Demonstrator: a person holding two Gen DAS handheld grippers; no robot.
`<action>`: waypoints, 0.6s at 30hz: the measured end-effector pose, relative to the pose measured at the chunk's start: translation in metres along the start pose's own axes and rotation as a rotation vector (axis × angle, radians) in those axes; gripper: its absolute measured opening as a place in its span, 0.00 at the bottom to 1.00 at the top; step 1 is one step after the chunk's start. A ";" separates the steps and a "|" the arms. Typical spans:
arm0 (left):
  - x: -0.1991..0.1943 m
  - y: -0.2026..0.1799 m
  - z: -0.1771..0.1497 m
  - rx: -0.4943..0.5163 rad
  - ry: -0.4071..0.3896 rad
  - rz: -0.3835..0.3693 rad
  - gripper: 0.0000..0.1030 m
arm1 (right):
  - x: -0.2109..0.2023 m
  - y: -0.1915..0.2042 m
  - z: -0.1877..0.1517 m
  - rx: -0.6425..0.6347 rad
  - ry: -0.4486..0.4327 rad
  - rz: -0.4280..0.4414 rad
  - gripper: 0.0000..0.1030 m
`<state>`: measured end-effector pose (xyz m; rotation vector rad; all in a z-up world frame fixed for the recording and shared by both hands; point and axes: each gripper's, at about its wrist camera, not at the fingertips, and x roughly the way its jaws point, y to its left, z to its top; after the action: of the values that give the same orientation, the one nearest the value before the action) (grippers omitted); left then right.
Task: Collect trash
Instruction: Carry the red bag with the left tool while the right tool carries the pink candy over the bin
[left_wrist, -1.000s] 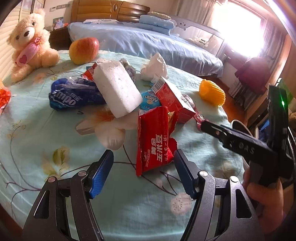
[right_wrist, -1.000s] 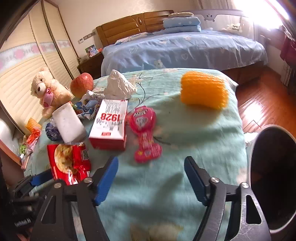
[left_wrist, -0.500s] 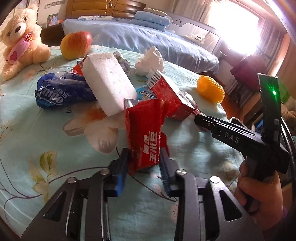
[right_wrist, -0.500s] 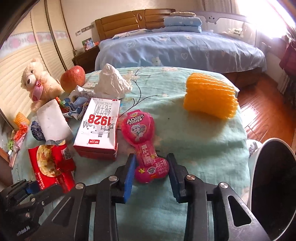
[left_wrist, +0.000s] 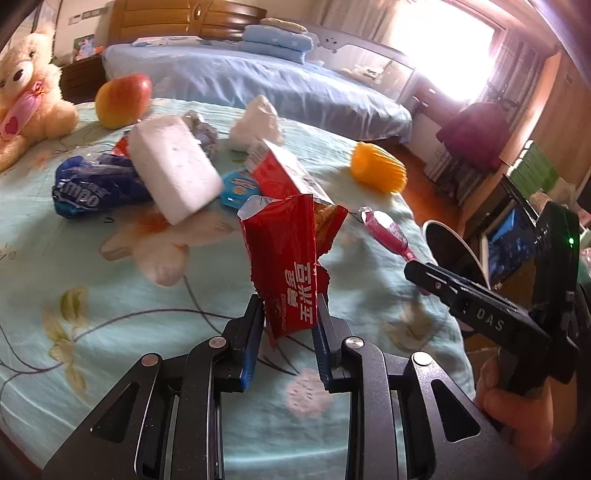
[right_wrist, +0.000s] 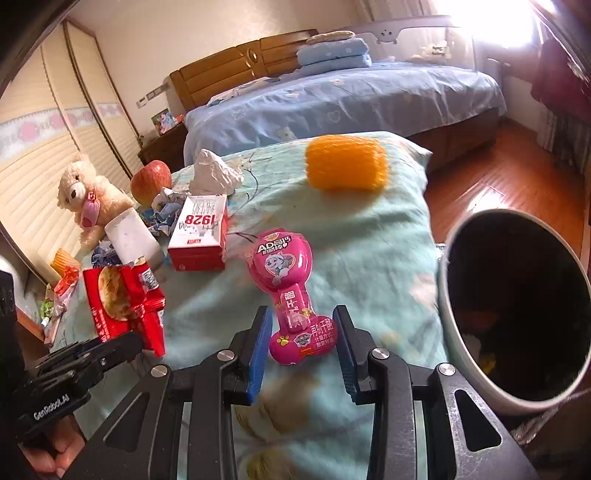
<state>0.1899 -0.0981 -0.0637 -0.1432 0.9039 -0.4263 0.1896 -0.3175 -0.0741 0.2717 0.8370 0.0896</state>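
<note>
The torn red foil snack bag (left_wrist: 291, 266) is held above the near edge of the bedspread (left_wrist: 92, 295), the pink dumbbell-shaped candy pack (right_wrist: 291, 291) near its right edge beside the dark round bin (right_wrist: 513, 314). Thin foil could slip from the pinch. The left gripper (left_wrist: 288, 325) is closed on the bag, the right gripper (right_wrist: 301, 345) on the pack

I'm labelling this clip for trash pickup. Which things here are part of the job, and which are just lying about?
Job:
- red wrapper, in the left tongs
- pink packet, between the right tongs
- bin
- blue wrapper
- milk carton
- tissue

Lying about:
- teddy
- apple
- orange toy
</note>
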 end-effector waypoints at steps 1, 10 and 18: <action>0.000 -0.003 -0.001 0.005 0.003 -0.003 0.23 | -0.003 -0.002 -0.003 0.009 -0.002 -0.001 0.33; -0.002 -0.019 -0.003 0.034 0.006 -0.006 0.23 | -0.025 -0.011 -0.014 0.043 -0.032 0.019 0.33; -0.004 -0.027 -0.007 0.048 0.011 -0.008 0.23 | -0.040 -0.019 -0.018 0.056 -0.056 0.028 0.33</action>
<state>0.1744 -0.1204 -0.0573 -0.1012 0.9033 -0.4562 0.1493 -0.3391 -0.0622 0.3377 0.7807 0.0846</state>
